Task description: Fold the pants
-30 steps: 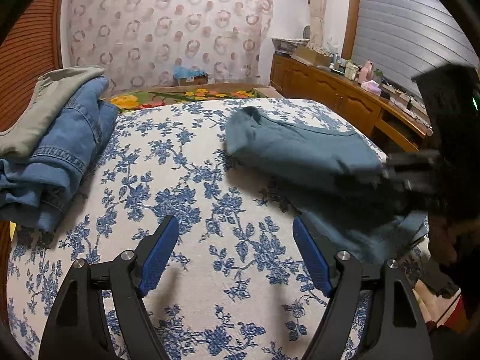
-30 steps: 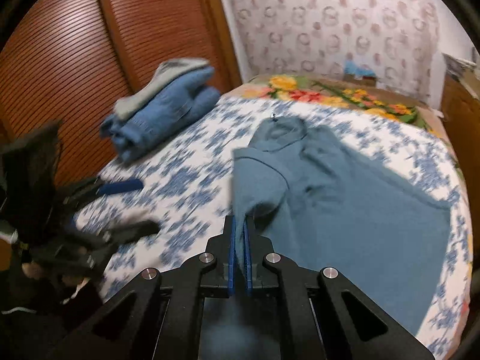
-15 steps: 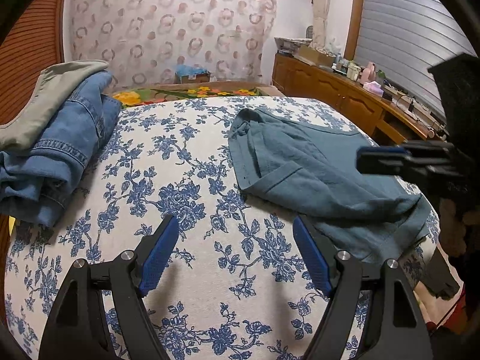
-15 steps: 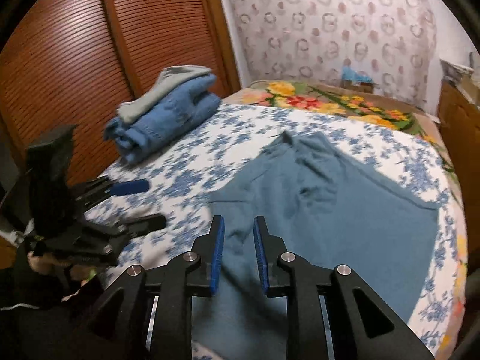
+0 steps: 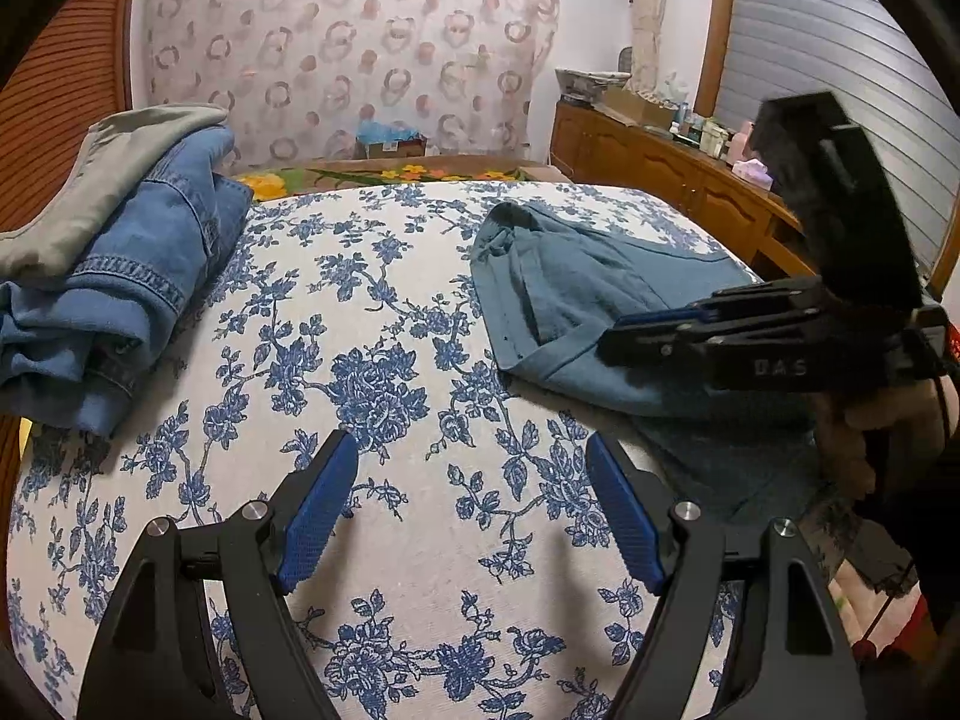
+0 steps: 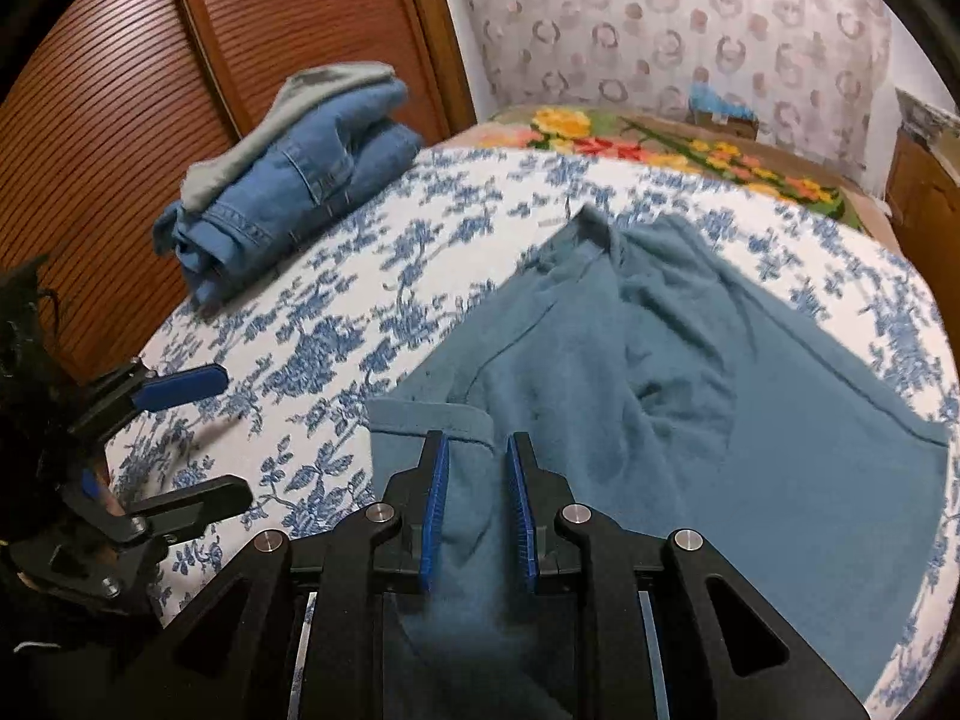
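Note:
Teal pants (image 6: 660,390) lie spread over the right side of the bed, also seen in the left wrist view as teal pants (image 5: 576,288). My right gripper (image 6: 477,441) hovers over their near hem. Its jaws stand a little apart, with the cloth lying below the blue pads and not pinched. The left wrist view shows that right gripper (image 5: 618,333) from the side, above the pants' near edge, with a hand (image 5: 858,438) on its handle. My left gripper (image 5: 469,441) is open wide over bare floral sheet, left of the pants, with nothing between its fingers.
Folded blue jeans (image 5: 138,276) under a grey garment (image 5: 108,180) are stacked at the bed's left edge, against ribbed wooden wardrobe doors (image 6: 150,90). A cluttered wooden dresser (image 5: 672,180) runs along the right. Floral sheet (image 5: 372,360) separates the stack from the pants.
My right gripper released the lifted pants edge, and the cloth dropped flat on the bed. The gripper then shifted over the near hem. The left gripper stayed put.

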A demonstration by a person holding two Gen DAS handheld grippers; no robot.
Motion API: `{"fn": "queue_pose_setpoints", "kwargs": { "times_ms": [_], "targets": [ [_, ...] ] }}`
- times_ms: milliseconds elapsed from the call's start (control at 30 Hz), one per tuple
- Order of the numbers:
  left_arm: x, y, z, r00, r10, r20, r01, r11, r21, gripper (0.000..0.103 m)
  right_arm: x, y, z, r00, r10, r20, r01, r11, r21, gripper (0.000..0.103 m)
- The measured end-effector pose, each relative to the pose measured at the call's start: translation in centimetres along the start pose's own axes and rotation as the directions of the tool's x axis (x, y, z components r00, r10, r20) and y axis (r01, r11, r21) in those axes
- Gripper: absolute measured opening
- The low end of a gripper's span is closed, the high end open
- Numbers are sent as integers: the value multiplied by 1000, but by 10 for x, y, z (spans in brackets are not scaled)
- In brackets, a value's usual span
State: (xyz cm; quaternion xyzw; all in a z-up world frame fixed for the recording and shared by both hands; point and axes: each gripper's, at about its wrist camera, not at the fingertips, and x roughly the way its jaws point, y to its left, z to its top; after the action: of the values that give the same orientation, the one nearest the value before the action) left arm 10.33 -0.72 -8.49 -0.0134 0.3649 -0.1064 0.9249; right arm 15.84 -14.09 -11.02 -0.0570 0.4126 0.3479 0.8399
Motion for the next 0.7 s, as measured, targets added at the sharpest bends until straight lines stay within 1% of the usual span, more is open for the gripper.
{"fn": "queue_pose_setpoints", "kwargs": {
  "times_ms": [100, 133, 167, 400, 567, 700],
  "targets": [
    [0, 0, -1, 1000, -1, -4, 1, 1000, 0, 79, 1, -1, 1, 1000, 7, 1, -7, 1000, 4, 20],
    [1, 0, -1, 1000, -2, -5, 2, 1000, 1, 79, -1, 0, 0, 1000, 9, 5, -9, 1000, 0, 16],
    [1, 0, -1, 1000, -2, -6, 2, 1000, 1, 79, -3, 0, 0, 1000, 18, 10, -18, 1000, -4, 7],
    [3, -3, -1, 1000, -4, -11, 4, 1000, 10, 79, -42, -13, -1, 991, 17, 131, -21, 999, 33, 3],
    [4, -7, 3, 1000, -7, -8, 7, 1000, 22, 79, -69, -33, -1, 979, -47, 199, 35, 997, 64, 2],
    [5, -9, 9, 1000, -9, -2, 9, 999, 35, 79, -87, -54, -2, 968, -119, 220, 101, 991, 91, 2]
  ]
}}
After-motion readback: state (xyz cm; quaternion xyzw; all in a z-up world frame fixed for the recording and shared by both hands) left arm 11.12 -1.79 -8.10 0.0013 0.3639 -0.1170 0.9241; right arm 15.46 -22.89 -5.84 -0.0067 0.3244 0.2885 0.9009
